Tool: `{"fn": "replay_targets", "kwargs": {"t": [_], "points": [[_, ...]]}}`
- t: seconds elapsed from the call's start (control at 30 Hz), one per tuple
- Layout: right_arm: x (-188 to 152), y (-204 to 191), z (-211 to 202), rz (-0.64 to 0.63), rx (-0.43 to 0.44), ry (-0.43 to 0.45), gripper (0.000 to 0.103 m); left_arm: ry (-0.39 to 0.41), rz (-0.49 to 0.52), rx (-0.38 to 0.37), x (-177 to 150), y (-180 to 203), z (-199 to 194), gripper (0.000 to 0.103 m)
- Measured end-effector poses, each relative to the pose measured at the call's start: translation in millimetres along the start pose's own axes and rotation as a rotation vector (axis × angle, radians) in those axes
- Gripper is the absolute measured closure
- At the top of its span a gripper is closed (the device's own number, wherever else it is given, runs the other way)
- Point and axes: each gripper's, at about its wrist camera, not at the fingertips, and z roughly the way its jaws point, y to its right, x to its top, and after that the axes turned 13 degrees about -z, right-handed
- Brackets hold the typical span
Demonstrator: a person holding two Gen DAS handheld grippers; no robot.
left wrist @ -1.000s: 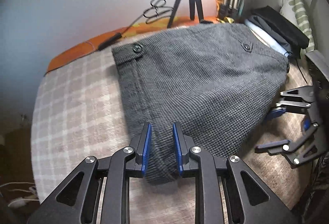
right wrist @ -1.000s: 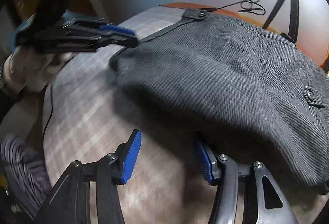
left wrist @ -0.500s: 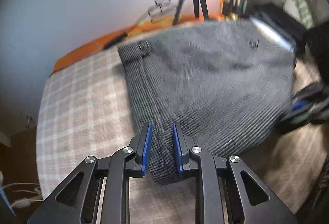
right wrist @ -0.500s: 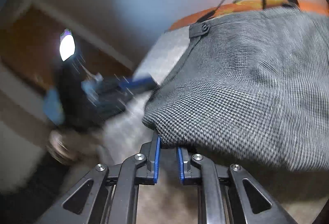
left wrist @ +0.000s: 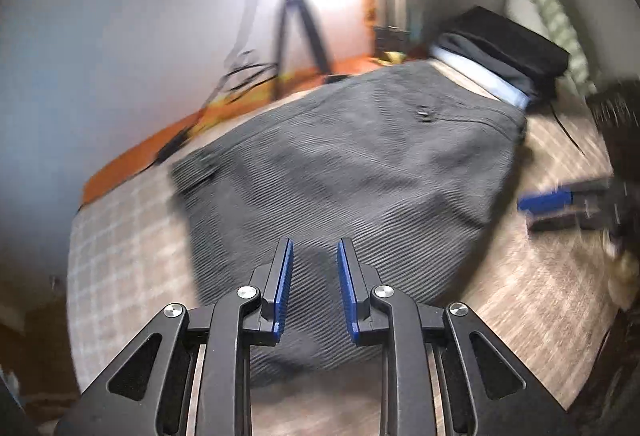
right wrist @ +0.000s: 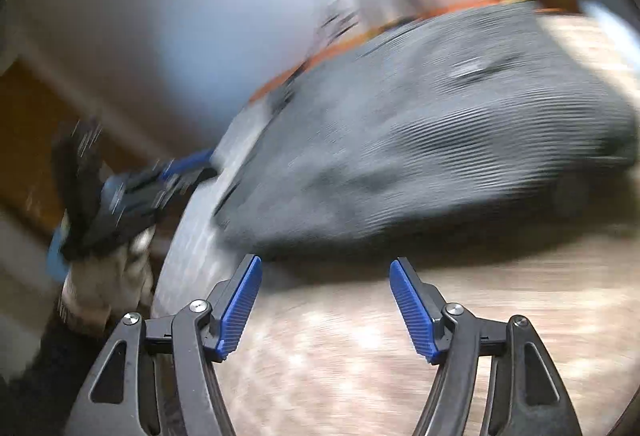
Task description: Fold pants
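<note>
The grey woven pants (left wrist: 352,172) lie folded in a compact bundle on the checked bed cover (left wrist: 120,236). My left gripper (left wrist: 313,290) hovers over the bundle's near edge; its blue pads stand a little apart with fabric seen between them, and no clear grip shows. My right gripper (right wrist: 326,306) is wide open and empty, just short of the pants (right wrist: 420,140) on the beige cover. The right gripper also shows blurred at the right of the left wrist view (left wrist: 560,204). The left gripper shows blurred at the left of the right wrist view (right wrist: 132,196).
A black tripod (left wrist: 298,24) and cables stand at the far edge by the wall. A stack of folded dark and light-blue clothes (left wrist: 500,56) lies at the back right, next to a striped pillow (left wrist: 548,8). An orange strip (left wrist: 132,164) borders the bed.
My right gripper let go of the pants' corner and opened wide, pulling back. My left gripper's pads have spread apart from their tight pinch on the fold. Both views are motion-blurred.
</note>
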Motion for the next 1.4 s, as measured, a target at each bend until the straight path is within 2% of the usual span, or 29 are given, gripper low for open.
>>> {"fn": "replay_targets", "kwargs": {"t": [0.13,0.23,0.27,0.3,0.4,0.47,0.53,0.6,0.67,0.7,0.83,0.97,1.13,1.17,1.23,1.27,1.3,1.4], "points": [[6,52,-26,0.190,-0.106,0.088,0.028,-0.056,0.045,-0.002,-7,19,34,0.082],[8,82,-33,0.286,-0.179,0.116,0.028,-0.120,0.108,0.053,-24,27,61,0.081],[7,91,-35,0.311,-0.186,0.127,0.028,-0.077,0.132,0.060,-29,28,58,0.081],[8,98,-37,0.329,-0.190,0.143,0.028,-0.083,0.137,0.063,-28,29,57,0.081],[12,101,-28,0.341,-0.216,0.177,0.028,-0.090,0.071,0.023,-14,24,43,0.081],[9,107,-24,0.359,-0.228,0.199,0.030,-0.052,0.034,-0.001,2,24,30,0.081],[4,108,-26,0.373,-0.236,0.248,0.031,-0.009,0.031,0.012,20,29,26,0.081],[6,108,-19,0.394,-0.250,0.276,0.035,0.003,0.022,0.020,36,36,37,0.081],[1,112,-19,0.426,-0.244,0.303,0.035,-0.006,0.010,0.007,45,42,52,0.081],[0,113,-19,0.442,-0.239,0.318,0.035,-0.019,0.016,0.027,48,47,65,0.081],[0,116,-20,0.488,-0.249,0.338,0.035,-0.094,0.052,0.104,33,48,101,0.081],[-16,118,-33,0.579,-0.233,0.375,0.030,-0.064,0.050,0.103,27,46,103,0.081],[-8,125,-30,0.546,-0.245,0.381,0.030,-0.073,0.028,0.072,28,38,103,0.081],[-4,129,-27,0.551,-0.235,0.384,0.032,-0.074,0.029,0.069,27,38,104,0.081],[4,138,-23,0.568,-0.217,0.373,0.049,-0.074,0.036,0.068,28,41,102,0.081],[8,144,-20,0.589,-0.194,0.375,0.063,-0.074,0.043,0.066,28,42,102,0.081],[11,149,-19,0.607,-0.173,0.372,0.070,-0.075,0.044,0.062,27,42,100,0.081],[23,147,-22,0.557,-0.211,0.336,0.077,-0.067,0.004,0.039,30,35,90,0.081]]}}
